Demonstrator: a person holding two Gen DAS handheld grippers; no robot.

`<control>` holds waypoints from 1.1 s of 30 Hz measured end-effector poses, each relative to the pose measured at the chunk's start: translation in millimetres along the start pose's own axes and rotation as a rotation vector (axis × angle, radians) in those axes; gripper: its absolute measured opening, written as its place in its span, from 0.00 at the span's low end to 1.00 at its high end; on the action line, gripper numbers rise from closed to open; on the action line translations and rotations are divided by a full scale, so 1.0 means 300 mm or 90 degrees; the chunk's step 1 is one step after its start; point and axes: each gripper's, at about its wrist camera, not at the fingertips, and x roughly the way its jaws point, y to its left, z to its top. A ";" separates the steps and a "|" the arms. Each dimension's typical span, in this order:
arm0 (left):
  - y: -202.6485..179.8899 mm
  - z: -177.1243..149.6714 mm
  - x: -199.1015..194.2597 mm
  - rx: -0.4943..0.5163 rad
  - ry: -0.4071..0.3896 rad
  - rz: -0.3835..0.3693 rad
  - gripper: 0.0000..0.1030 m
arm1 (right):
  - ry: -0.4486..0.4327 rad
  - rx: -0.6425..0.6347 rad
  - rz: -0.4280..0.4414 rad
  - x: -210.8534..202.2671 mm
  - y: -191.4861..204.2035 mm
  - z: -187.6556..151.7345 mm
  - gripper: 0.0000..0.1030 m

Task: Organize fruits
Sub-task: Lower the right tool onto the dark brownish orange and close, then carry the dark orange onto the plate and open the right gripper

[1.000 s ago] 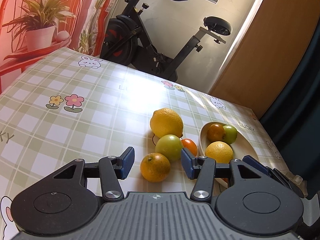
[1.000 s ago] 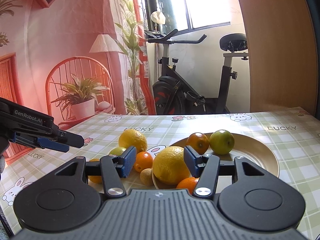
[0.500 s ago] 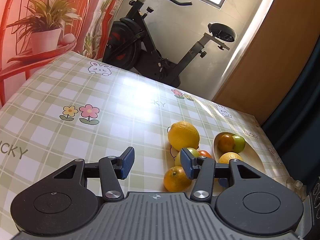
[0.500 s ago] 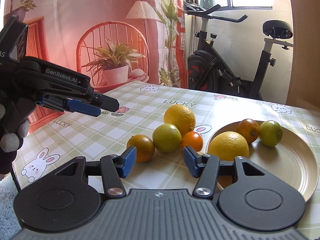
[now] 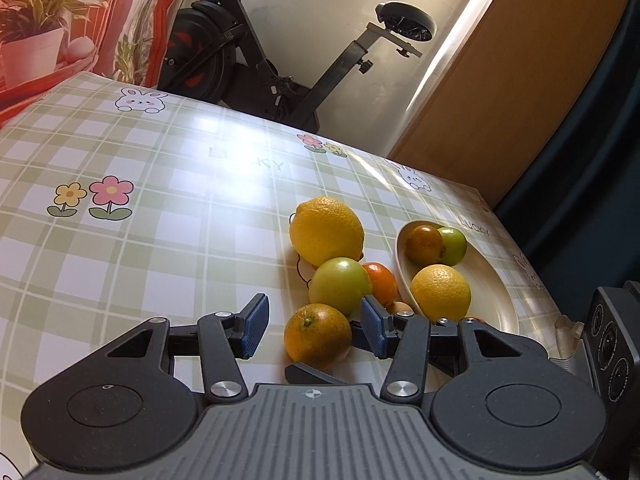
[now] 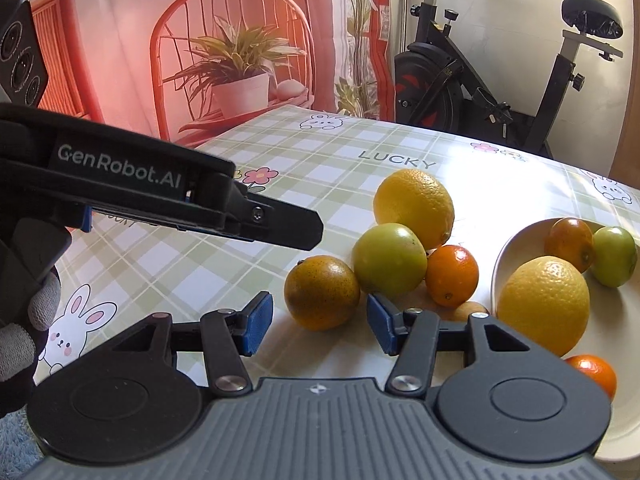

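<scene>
Both jaws spread, nothing gripped, speckled orange between left jaws, stem end up

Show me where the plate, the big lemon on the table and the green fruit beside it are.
plate point(image 5: 496, 284), left wrist view, bare inner surface.
big lemon point(image 5: 326, 230), left wrist view, middle.
green fruit point(image 6: 389, 259), right wrist view, middle.

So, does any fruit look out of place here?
Yes. Four fruits lie loose on the tablecloth beside the plate: a large yellow citrus, a green fruit, a small orange and a speckled orange. Nothing looks spilled or damaged.
</scene>
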 end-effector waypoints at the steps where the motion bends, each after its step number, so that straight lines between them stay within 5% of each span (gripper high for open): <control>1: -0.005 -0.005 0.010 0.004 0.003 -0.001 0.51 | 0.003 0.000 0.000 0.005 0.001 0.001 0.53; 19: -0.029 -0.042 0.030 0.014 0.034 0.021 0.44 | 0.003 0.039 0.011 0.012 -0.013 -0.007 0.44; 33: -0.211 -0.023 -0.017 0.070 0.019 0.034 0.44 | -0.065 0.069 0.010 -0.134 -0.039 -0.029 0.45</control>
